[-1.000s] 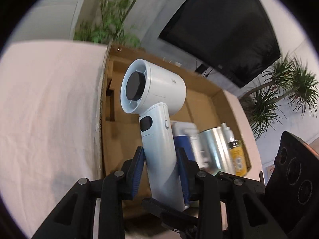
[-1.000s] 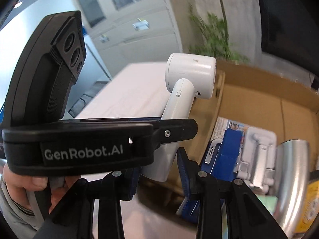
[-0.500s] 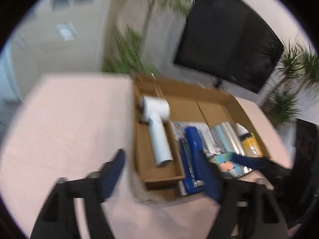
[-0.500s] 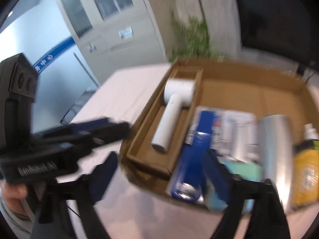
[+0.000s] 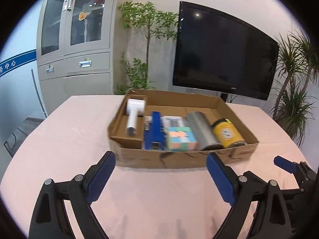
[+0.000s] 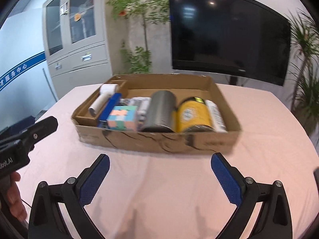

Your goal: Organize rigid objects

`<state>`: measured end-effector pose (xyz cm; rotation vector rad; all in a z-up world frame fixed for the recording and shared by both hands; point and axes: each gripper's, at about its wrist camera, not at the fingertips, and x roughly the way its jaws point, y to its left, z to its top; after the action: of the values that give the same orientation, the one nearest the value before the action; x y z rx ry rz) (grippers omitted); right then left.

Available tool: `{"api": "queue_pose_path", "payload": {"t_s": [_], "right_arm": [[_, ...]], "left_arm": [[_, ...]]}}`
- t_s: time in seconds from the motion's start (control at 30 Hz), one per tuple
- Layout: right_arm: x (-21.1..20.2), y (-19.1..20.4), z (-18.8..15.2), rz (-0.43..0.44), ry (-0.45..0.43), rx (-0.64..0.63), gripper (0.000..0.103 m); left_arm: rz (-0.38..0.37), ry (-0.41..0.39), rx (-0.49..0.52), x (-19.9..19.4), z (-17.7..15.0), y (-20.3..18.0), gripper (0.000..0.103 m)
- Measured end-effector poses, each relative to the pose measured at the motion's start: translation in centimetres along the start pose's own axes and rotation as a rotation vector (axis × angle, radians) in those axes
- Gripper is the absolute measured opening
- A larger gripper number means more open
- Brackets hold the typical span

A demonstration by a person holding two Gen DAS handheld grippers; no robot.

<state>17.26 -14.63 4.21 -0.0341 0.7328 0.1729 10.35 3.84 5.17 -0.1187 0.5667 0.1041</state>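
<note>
left gripper [image 5: 160,176]: our fingers [image 5: 101,176] spread wide, nothing between them, held over the bench [image 5: 65,139] just short of the box's near wall.
right gripper [image 6: 159,176]: fingers [image 6: 226,179] also spread wide and empty, same standoff from the box.
box [image 5: 163,159]: open cardboard tray on the pink bench, near wall creased.
dryer [image 5: 134,112]: white, lying in the narrow left compartment of the box, head toward the far wall, handle toward us.
blue tool [image 5: 154,130]: just right of the divider, lying lengthwise.
cube [image 5: 180,141]: pastel puzzle cube at the near wall, touching the blue tool's right side.
pack [image 5: 172,120]: white packaged item behind the cube; details too blurred to tell.
cylinder [image 5: 201,130]: grey metal, on its side, right of the cube.
jar [image 5: 227,135]: yellow, on its side, beside the cylinder.
white bottle [image 6: 216,115]: rightmost, lying against the jar, seen from our right view only.
background: TV [image 5: 223,59], cabinet [image 5: 73,39], plants [image 5: 146,43].
</note>
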Motion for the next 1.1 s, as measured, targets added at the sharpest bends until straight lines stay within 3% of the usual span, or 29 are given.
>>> {"api": "queue_pose_path", "payload": {"t_s": [0.1, 0.23, 1.1], "right_arm": [[-2.4, -2.1, -1.6, -0.053, -0.02, 0.001, 0.102], [-3.5, -3.9, -2.5, -0.057, -0.025, 0.023, 0.102], [-4.0, -3.2, -2.6, -0.035, -0.021, 0.019, 0.102]], "left_arm": [[0.01, 0.001, 0.019, -0.3, -0.3, -1.7, 0.093], [0.038, -0.019, 0.059, -1.1, -0.3, -3.4, 0.093], [0.074, -0.011, 0.041, 0.2, -1.1, -4.2, 0.093]]}}
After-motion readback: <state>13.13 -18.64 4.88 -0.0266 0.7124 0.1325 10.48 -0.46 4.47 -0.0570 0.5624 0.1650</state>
